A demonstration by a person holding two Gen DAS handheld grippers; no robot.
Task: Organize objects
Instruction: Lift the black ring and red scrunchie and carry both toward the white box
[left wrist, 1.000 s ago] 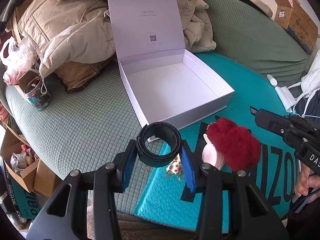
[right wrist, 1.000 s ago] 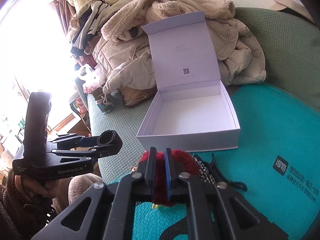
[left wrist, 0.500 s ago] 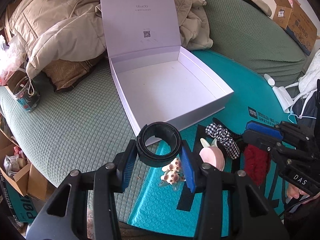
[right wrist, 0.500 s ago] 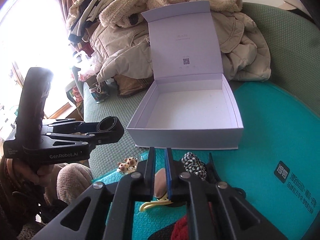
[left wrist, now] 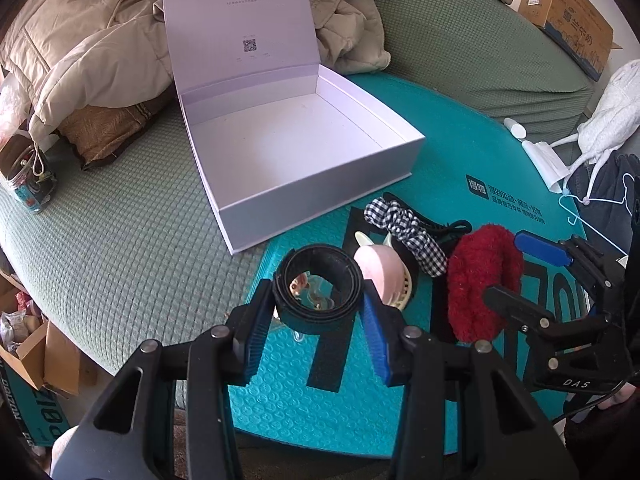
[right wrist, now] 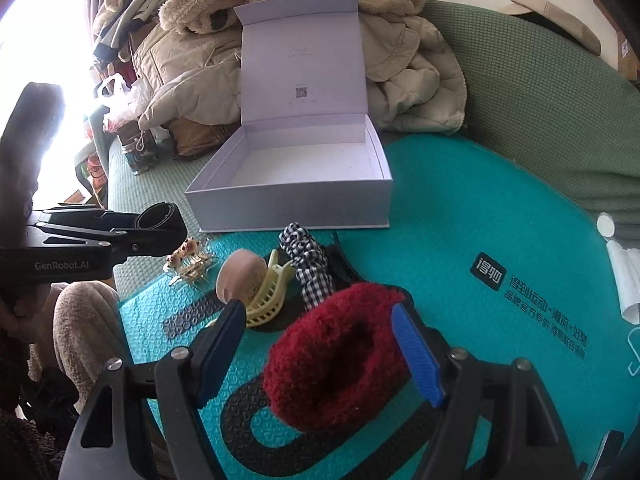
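Left claw [left wrist: 318,312] clamped on a black band [left wrist: 318,294] coiled into an upright-walled ring, matte, blue pads pressed against its two sides; held above the teal mat [left wrist: 460,152], just short of the box's near corner. Through the ring's hole, a small spotted hair clip [right wrist: 188,260] lying on the mat.

Right claw [right wrist: 320,356] spread wide, pads apart on either side of a dark red fuzzy scrunchie [right wrist: 332,356]; right-hand pad at the scrunchie's edge, left-hand pad well clear of it. Scrunchie thick, plush, doughnut-shaped, resting on the mat's black lettering.

Just beyond it, a black-and-white gingham scrunchie [right wrist: 308,264], twisted and long, lying over something black. Beside that, a pale pink round piece [right wrist: 238,274] leaning on a cream-yellow claw clip [right wrist: 272,296].

White box [right wrist: 296,204] open, hinged lid standing upright, inside bare, sitting partly on the mat and partly on the green quilted bed cover [left wrist: 120,240]. Beige coats [left wrist: 80,64] heaped behind.
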